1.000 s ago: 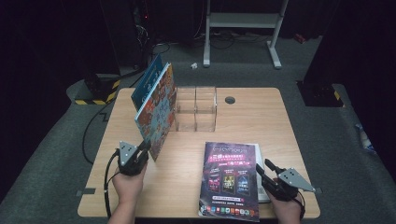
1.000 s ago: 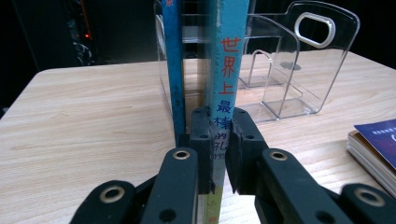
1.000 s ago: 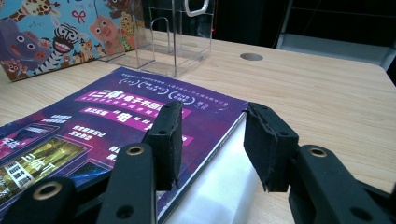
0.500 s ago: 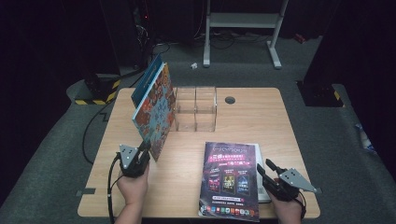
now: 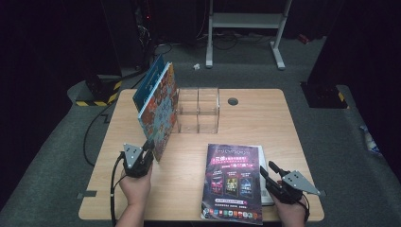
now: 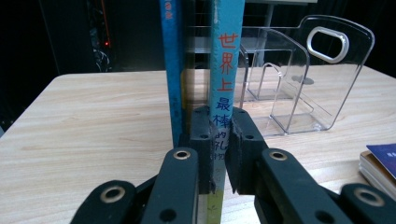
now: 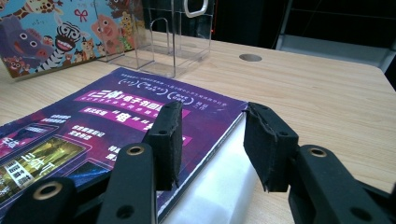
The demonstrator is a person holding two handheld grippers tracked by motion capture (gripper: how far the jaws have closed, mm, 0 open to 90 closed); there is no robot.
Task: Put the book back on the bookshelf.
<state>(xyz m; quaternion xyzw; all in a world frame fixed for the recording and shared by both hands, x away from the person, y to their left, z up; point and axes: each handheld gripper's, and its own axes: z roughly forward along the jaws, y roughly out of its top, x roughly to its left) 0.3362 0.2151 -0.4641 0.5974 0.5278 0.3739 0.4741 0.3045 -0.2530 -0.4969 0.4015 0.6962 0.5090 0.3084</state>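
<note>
A colourful picture book (image 5: 160,109) stands upright on its lower edge at the table's left, leaning against a blue book (image 5: 147,81) behind it. My left gripper (image 5: 147,147) is shut on the lower end of its teal spine (image 6: 225,79), with the blue book's spine (image 6: 172,70) just to the left. A purple magazine (image 5: 231,182) lies flat at the front right on a white book (image 7: 219,186). My right gripper (image 5: 267,169) rests at the magazine's right edge. Its jaws (image 7: 212,135) stand open, straddling that edge (image 7: 140,107) without pressing on it.
A clear acrylic file holder (image 5: 198,109) with several compartments stands at the back centre, right beside the upright books. A round cable hole (image 5: 232,100) sits in the wooden table (image 5: 283,132) behind it. Bare wood lies to the right. Dark floor and cables surround the table.
</note>
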